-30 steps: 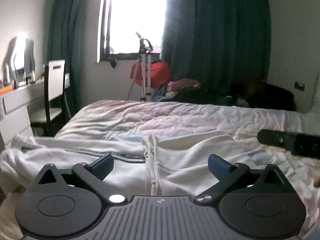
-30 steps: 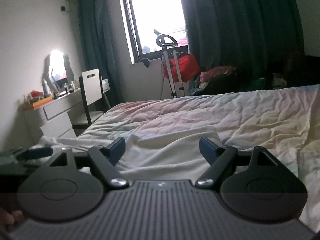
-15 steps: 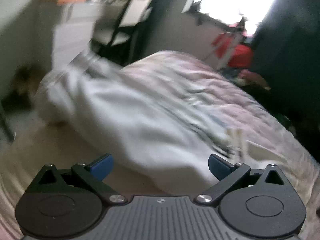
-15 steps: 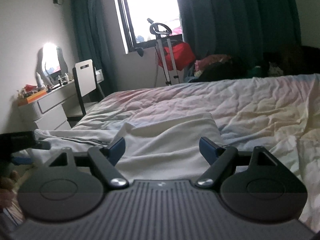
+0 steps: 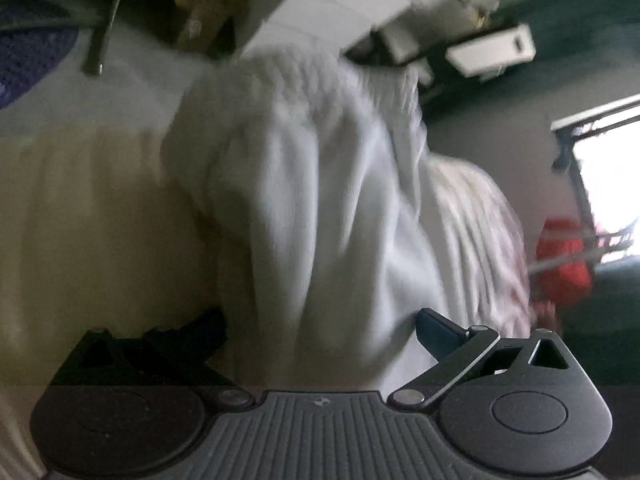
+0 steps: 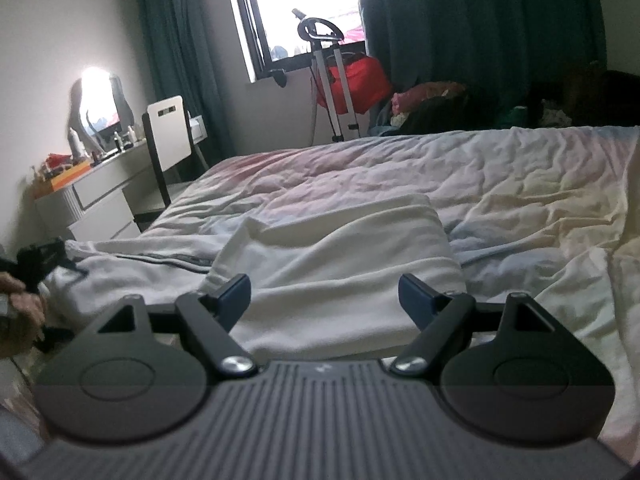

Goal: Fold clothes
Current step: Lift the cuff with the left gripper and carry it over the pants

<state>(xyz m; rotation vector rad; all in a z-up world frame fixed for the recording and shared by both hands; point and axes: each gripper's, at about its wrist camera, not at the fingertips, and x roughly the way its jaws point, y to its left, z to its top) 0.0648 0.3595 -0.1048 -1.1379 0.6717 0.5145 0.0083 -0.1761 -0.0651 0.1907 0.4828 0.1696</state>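
Note:
A white garment [image 6: 340, 248] lies spread across the near part of the bed [image 6: 460, 164]; a dark-trimmed strip of it runs off to the left. My right gripper [image 6: 326, 292] hovers open just over its near edge, holding nothing. In the blurred, tilted left wrist view, the garment's ribbed end [image 5: 312, 184] hangs over the bed's side. My left gripper [image 5: 320, 332] is open with that cloth between its wide-apart fingers. From the right wrist view, the left gripper [image 6: 38, 258] and the hand [image 6: 20, 308] holding it show at the bed's left edge.
A white dresser [image 6: 100, 196] with a lit mirror and a white chair [image 6: 168, 136] stand left of the bed. A metal stand [image 6: 332, 80] and a red bag [image 6: 360, 80] sit under the window. Piled clothes lie by the dark curtains.
My left gripper has swung left and down to the bed's side, rolling over, and now faces the garment's hanging end up close. My right gripper has edged slightly forward, still open.

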